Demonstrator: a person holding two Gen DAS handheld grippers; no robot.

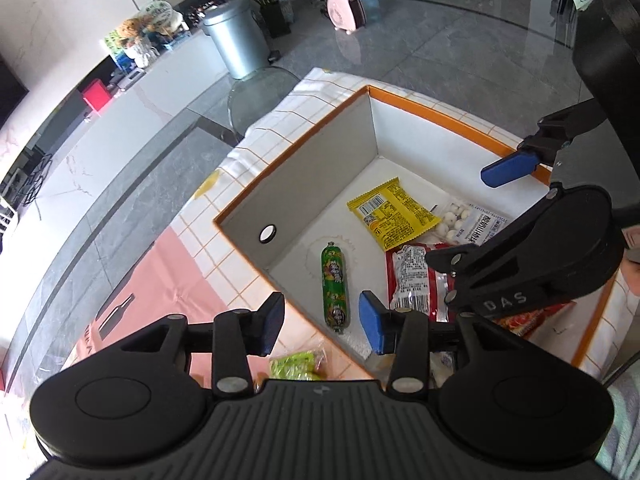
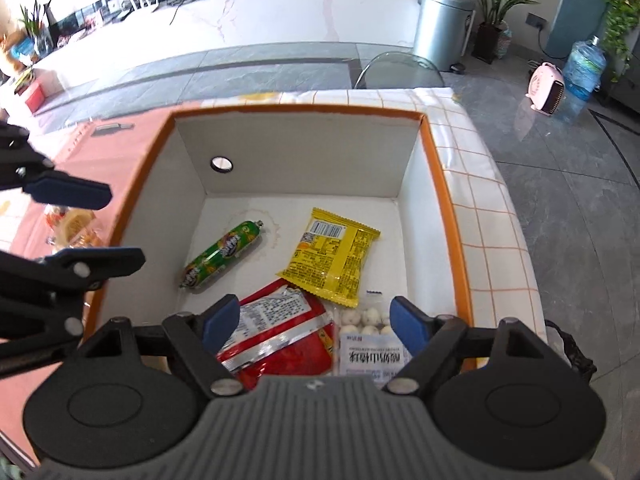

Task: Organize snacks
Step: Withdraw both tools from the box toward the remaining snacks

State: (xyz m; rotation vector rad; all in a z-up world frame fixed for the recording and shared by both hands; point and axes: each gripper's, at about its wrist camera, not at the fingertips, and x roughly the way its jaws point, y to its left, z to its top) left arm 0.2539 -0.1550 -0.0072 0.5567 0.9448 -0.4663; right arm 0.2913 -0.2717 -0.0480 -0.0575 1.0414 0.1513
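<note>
Your left gripper [image 1: 322, 322] is hanging parted and empty over the box's near edge; your right gripper [image 2: 316, 324] is gaping wide, gripping nothing. Below, the green sausage [image 2: 221, 254], yellow packet [image 2: 332, 258] and red packet [image 2: 280, 336] are lying inside the orange-rimmed box [image 2: 436, 168].

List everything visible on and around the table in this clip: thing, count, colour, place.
Box: one, orange rim, white inside, on the tablecloth.
Sausage: one, green, box floor, left.
Yellow packet: one, box floor, centre.
Red packet: one, near side, under the yellow packet's edge.
Clear bag of white balls: one, near right corner.
Green packet: one, outside the box.
Tablecloth: one, white, orange grid.
Bin: one, grey, on the floor.
Left gripper: jaws open, empty.
Right gripper: jaws open, empty.
</note>
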